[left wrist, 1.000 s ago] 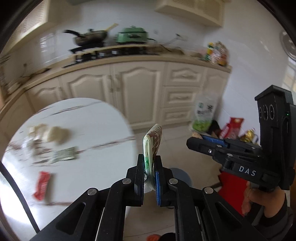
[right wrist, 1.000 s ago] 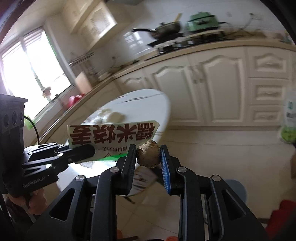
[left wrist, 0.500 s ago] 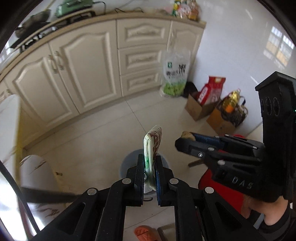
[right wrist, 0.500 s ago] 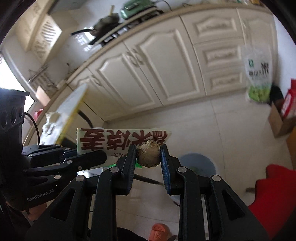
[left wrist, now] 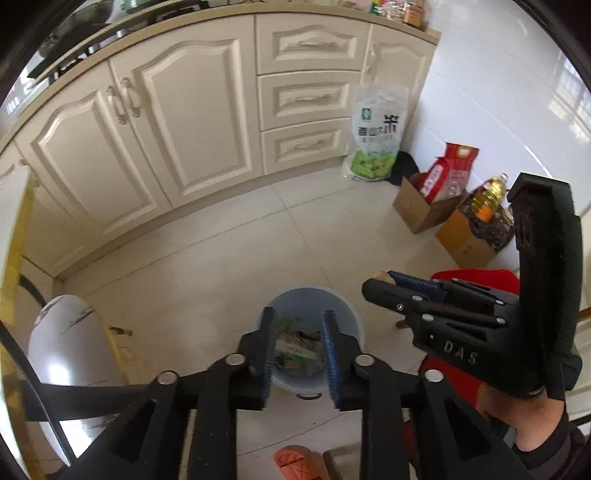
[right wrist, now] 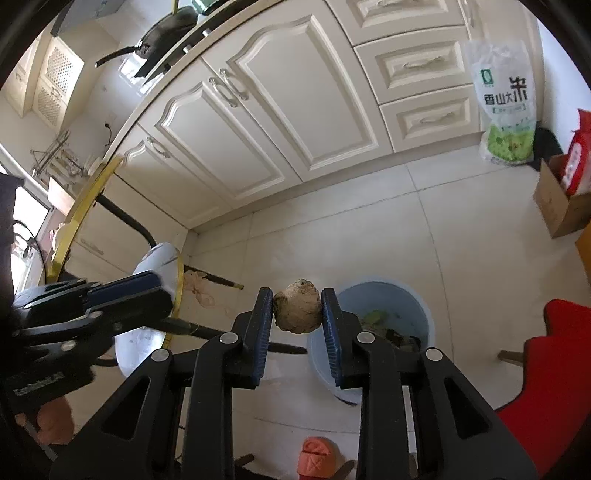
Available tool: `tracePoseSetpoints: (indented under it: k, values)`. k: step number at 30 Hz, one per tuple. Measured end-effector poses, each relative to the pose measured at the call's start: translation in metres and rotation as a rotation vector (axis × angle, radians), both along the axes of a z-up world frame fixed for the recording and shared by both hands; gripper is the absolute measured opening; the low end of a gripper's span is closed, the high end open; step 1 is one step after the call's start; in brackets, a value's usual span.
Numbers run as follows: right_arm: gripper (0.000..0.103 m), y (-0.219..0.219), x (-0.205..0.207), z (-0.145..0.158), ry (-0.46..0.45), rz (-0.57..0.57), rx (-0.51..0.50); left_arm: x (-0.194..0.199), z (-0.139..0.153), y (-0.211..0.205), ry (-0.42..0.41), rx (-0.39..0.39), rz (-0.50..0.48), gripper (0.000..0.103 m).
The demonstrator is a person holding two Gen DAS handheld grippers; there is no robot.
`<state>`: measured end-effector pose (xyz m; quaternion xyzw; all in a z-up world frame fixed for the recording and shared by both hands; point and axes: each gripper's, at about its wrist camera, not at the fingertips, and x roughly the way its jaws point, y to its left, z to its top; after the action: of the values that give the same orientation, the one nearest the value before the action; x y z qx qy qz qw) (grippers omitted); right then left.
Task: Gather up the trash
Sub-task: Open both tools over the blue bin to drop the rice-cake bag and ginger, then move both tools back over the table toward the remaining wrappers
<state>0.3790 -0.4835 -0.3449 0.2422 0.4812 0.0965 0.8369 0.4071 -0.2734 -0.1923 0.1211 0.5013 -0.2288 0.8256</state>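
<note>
Trash (left wrist: 297,349) inside blue bin (left wrist: 349,308)

- A home kitchen, seen from low over a pale tiled floor (left wrist: 229,258).
- Cream cabinets (left wrist: 192,110) with raised-panel doors and a stack of drawers (left wrist: 304,99) fill the upper half of the frame, under a beige countertop (left wrist: 399,27).
- At upper left in the right wrist view, a dark pan (right wrist: 162,33) sits on a stove.
- A printed bag of rice (left wrist: 375,134) leans against the cabinets at right of centre.
- Cardboard boxes at the right edge hold a red packet (left wrist: 448,173) and a bottle of cooking oil (left wrist: 487,197).
- A pale blue bin (left wrist: 347,314) with scraps inside stands on the floor at lower centre.
- A gold-rimmed white table (right wrist: 88,195) edges in at left.
</note>
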Motion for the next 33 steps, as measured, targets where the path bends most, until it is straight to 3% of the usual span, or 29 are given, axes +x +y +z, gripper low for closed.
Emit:
tracePoseSetpoints:
  k: [2, 10, 13, 16, 18, 25, 30, 33]
  values:
    - [0.045, 0.004, 0.001, 0.003, -0.004, -0.003, 0.005, -0.011, 0.010, 0.007, -0.032, 0.011, 0.022, 0.038]
    - [0.060, 0.025, -0.022, 0.055, -0.082, 0.004, -0.038, -0.068, 0.050, 0.046, -0.122, -0.013, 0.059, 0.064]
    - [0.062, 0.035, -0.035, 0.084, -0.126, 0.000, -0.057, -0.096, 0.072, 0.070, -0.161, -0.041, 0.070, 0.066]
    - [0.073, 0.047, -0.047, 0.112, -0.176, 0.002, -0.070, -0.128, 0.097, 0.099, -0.225, -0.068, 0.090, 0.076]
    - [0.075, 0.060, -0.057, 0.135, -0.217, 0.011, -0.080, -0.151, 0.111, 0.125, -0.266, -0.089, 0.097, 0.080]
    - [0.090, 0.125, -0.083, 0.209, -0.365, 0.072, -0.123, -0.234, 0.156, 0.209, -0.425, -0.120, 0.164, 0.094]
    - [0.093, 0.180, -0.087, 0.241, -0.417, 0.144, -0.144, -0.292, 0.170, 0.270, -0.500, -0.138, 0.223, 0.100]
    - [0.095, 0.211, -0.085, 0.251, -0.431, 0.192, -0.165, -0.316, 0.167, 0.305, -0.539, -0.104, 0.275, 0.102]
